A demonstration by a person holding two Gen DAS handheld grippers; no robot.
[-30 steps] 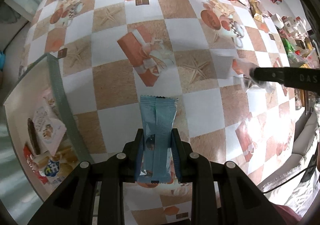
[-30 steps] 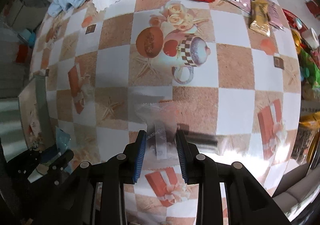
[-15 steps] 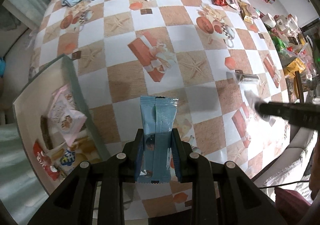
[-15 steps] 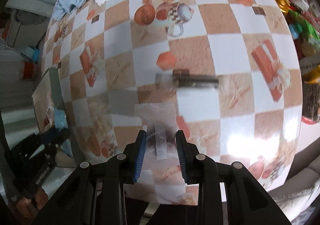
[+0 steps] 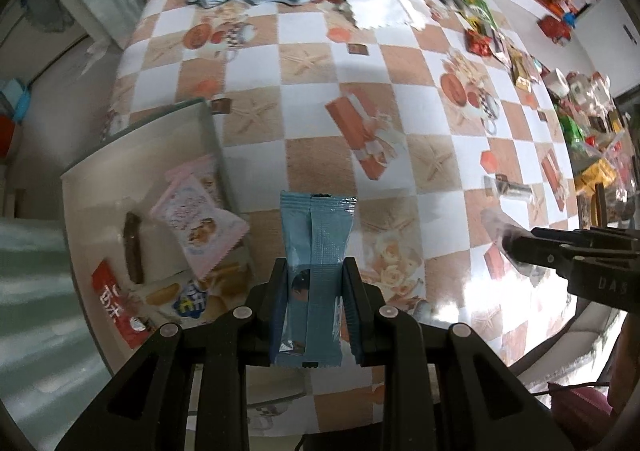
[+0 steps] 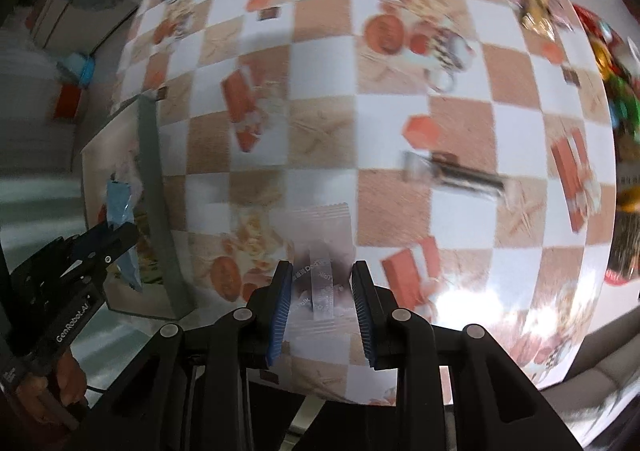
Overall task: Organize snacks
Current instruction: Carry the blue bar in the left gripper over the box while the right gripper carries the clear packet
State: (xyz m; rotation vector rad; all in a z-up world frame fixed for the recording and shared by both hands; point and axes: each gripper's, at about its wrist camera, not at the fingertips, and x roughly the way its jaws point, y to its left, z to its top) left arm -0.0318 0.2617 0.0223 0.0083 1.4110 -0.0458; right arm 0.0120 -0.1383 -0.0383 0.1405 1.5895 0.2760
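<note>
Both views fisheye, heavy barrel bend, black vignette at corners. Left wrist view mostly sharp, snack pile (image 5: 500, 39) upper right smeared. Right wrist view motion-blurred throughout. White glare on tablecloth (image 6: 456, 299) lower right in both views. Even indoor light, shadows soft, dim along left edge.
</note>
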